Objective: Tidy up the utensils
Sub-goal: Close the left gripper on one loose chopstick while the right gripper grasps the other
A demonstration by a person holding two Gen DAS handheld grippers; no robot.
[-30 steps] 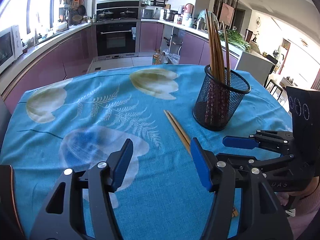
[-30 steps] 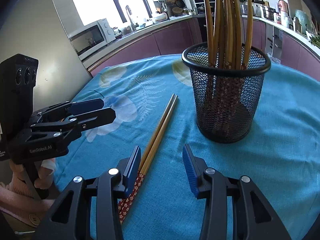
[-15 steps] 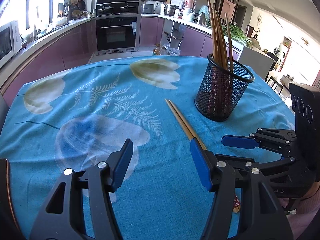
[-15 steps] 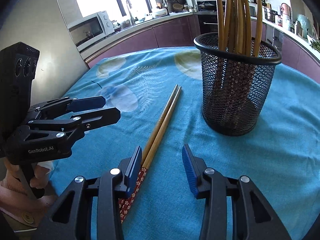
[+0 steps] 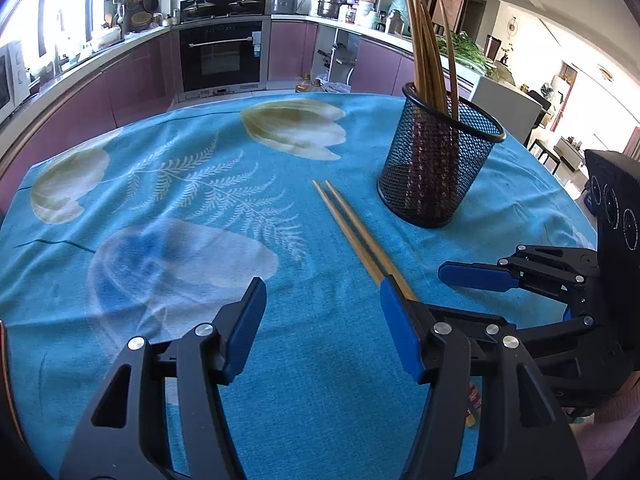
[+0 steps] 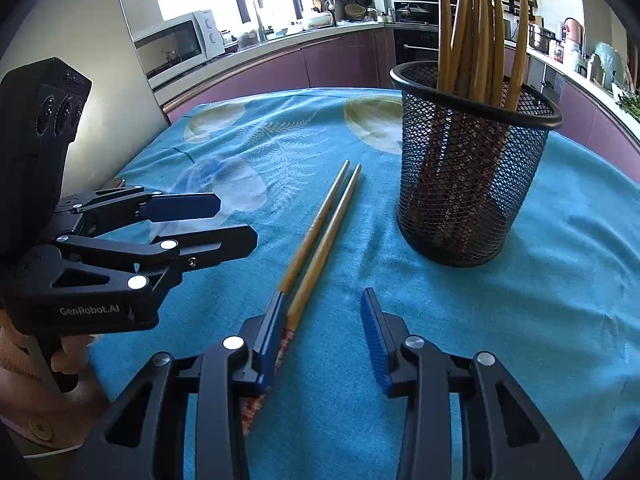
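Note:
Two wooden chopsticks (image 5: 352, 232) lie side by side on the blue tablecloth, their patterned ends toward me. To their right stands a black mesh holder (image 5: 436, 168) with several chopsticks upright in it. My left gripper (image 5: 322, 300) is open over bare cloth, with its right finger over the pair. My right gripper (image 6: 324, 304) hovers low at the near end of the chopsticks (image 6: 320, 236). Its jaws are closing. One stick lies just inside the left finger (image 6: 276, 320), the other runs under it, and the right pad touches nothing. The holder (image 6: 472, 160) stands ahead to the right.
The flowered tablecloth (image 5: 160, 200) covers a round table whose edge drops off at the right. In the right wrist view, the left gripper (image 6: 236, 224) and the hand (image 6: 60, 360) holding it are at the left. Purple kitchen cabinets, an oven and a microwave stand beyond.
The right gripper's jaws have narrowed a little around the chopsticks' near end. Both views have tipped slightly, so the holder sits higher in the left view.

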